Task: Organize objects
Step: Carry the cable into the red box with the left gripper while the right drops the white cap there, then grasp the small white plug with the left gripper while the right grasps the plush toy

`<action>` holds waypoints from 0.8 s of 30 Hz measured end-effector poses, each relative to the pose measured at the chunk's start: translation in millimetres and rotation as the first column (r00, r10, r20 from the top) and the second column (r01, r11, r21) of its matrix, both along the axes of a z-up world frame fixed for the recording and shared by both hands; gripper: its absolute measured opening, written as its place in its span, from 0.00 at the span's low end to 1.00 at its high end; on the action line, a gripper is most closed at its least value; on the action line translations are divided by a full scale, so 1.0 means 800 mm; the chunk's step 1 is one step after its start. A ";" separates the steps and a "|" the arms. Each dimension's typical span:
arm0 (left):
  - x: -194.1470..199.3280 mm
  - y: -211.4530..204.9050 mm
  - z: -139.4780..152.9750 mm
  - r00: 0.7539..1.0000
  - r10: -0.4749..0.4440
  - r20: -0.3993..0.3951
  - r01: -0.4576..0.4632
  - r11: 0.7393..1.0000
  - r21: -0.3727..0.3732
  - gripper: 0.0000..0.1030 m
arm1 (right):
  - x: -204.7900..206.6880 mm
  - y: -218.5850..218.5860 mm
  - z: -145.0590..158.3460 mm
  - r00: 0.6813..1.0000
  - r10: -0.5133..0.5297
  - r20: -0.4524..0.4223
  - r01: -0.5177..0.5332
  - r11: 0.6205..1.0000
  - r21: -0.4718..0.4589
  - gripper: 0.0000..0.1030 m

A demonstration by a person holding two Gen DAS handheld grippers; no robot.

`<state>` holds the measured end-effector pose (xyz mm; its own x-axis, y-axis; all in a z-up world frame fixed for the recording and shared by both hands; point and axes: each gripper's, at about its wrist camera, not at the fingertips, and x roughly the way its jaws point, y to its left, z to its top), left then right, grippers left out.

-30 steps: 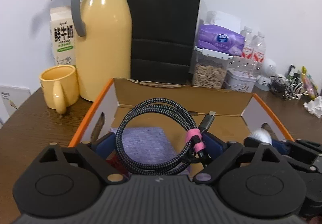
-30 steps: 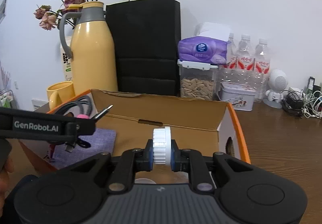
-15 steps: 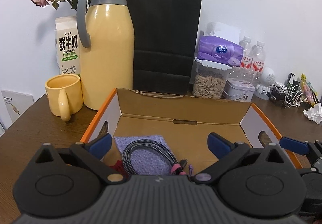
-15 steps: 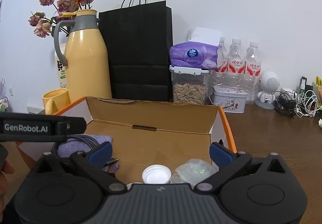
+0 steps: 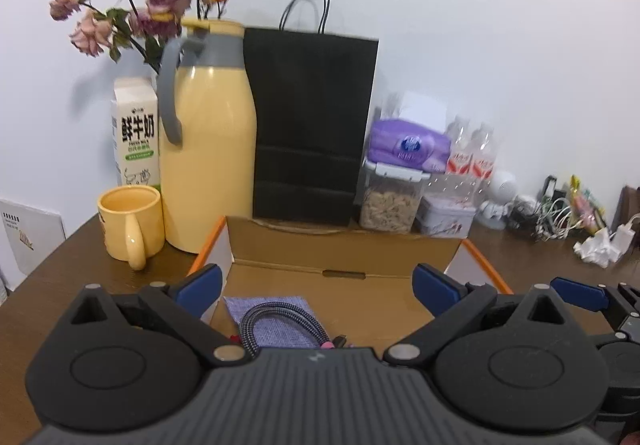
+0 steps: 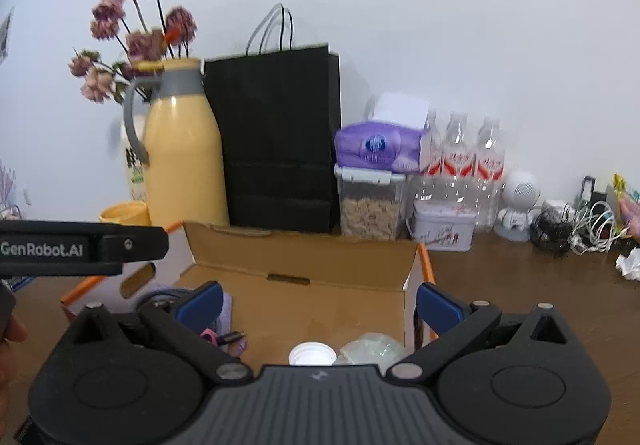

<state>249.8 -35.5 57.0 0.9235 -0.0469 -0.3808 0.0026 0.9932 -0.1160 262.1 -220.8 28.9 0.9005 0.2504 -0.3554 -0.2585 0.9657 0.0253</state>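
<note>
A dark wooden tabletop (image 5: pixel 48 285) stands against a white wall, crowded along the far edge. An open cardboard box (image 5: pixel 344 245) holds a braided cable (image 5: pixel 276 319) on purple cloth at left and a white cap (image 6: pixel 312 355) at right, both half hidden. The left tool (image 5: pixel 316 285) and right tool (image 6: pixel 318 303) gape empty.

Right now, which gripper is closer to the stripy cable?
Left. The left gripper hangs open just above the braided cable; the right gripper sits over the white cap.
</note>
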 end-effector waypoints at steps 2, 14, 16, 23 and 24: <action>-0.017 0.003 0.008 1.000 -0.008 0.018 0.008 1.000 -0.002 1.00 | -0.015 -0.004 0.009 1.000 0.010 0.016 -0.010 1.000 0.008 1.00; -0.121 0.032 0.011 1.000 0.002 0.014 -0.003 0.997 0.083 1.00 | -0.118 -0.035 0.017 0.998 0.048 0.037 -0.048 0.999 -0.004 1.00; -0.135 0.040 0.002 1.000 0.012 -0.011 -0.011 0.996 0.092 1.00 | -0.131 -0.039 0.011 0.999 0.045 0.019 -0.045 0.999 -0.006 1.00; -0.185 0.080 -0.038 0.992 0.070 -0.102 -0.065 0.996 0.056 1.00 | -0.175 -0.050 -0.019 0.997 0.058 -0.054 -0.059 0.998 -0.010 1.00; -0.191 0.084 -0.045 0.990 0.075 -0.121 -0.068 0.996 0.060 1.00 | -0.180 -0.049 -0.024 0.996 0.062 -0.067 -0.063 0.998 -0.012 1.00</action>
<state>96.6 31.9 20.9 0.8698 0.0418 -0.4916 -0.0791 0.9953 -0.0554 117.8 -259.9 9.9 0.8577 0.2999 -0.4176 -0.3166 0.9481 0.0306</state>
